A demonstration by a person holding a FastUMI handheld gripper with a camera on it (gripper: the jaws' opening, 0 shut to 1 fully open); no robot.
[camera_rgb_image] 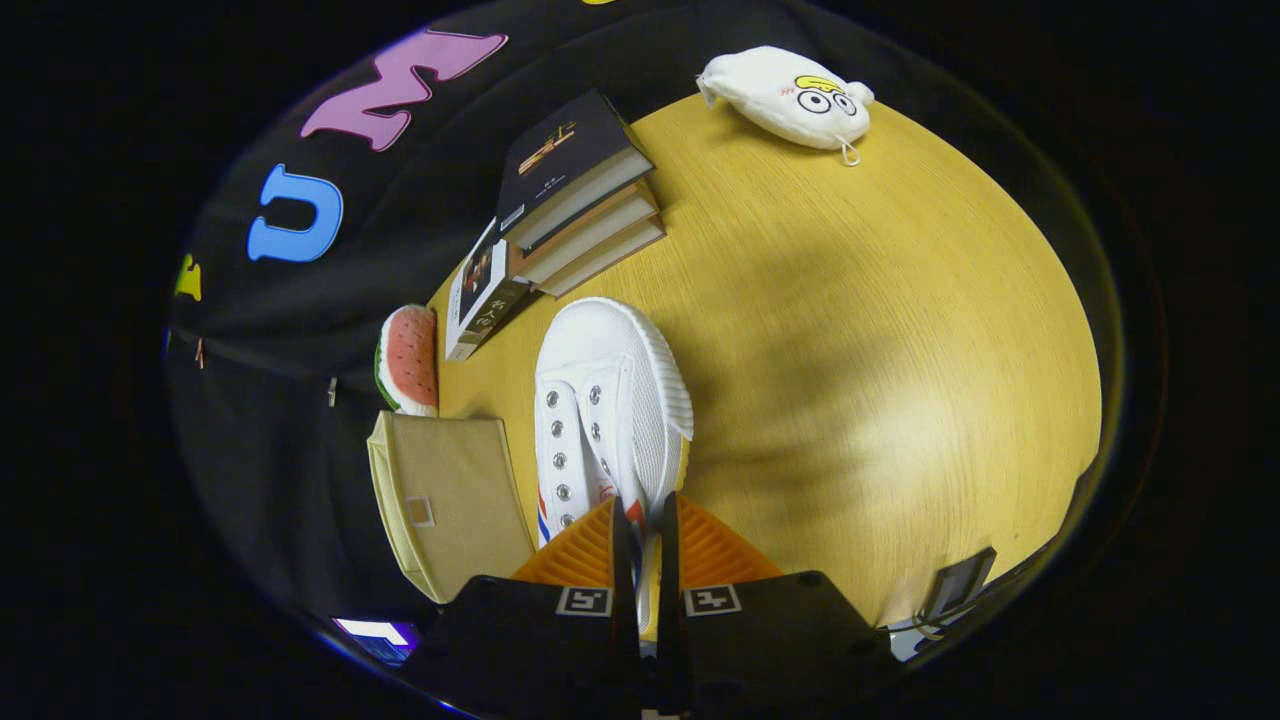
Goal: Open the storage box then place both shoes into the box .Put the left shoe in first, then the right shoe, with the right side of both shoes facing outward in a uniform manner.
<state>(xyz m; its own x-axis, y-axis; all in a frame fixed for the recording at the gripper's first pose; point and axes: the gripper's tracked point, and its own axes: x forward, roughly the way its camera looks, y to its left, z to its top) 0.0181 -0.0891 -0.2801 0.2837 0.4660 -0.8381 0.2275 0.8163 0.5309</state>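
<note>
A white canvas shoe (608,400) with metal eyelets and red and blue side stripes hangs above the yellow wooden table (850,350), toe pointing away from me. My gripper (645,520) is shut on the shoe's heel-side collar, with both fingers pressed close together on the thin edge. A beige fabric storage box (450,500) stands just left of the fingers, near the table's left edge. I cannot tell whether its lid is open. The shoe's rear part is hidden behind my fingers.
A stack of books (575,195) lies beyond the shoe, with one more book (480,295) leaning beside it. A watermelon-slice toy (410,360) sits behind the box. A white plush pouch with cartoon eyes (790,98) rests at the table's far side.
</note>
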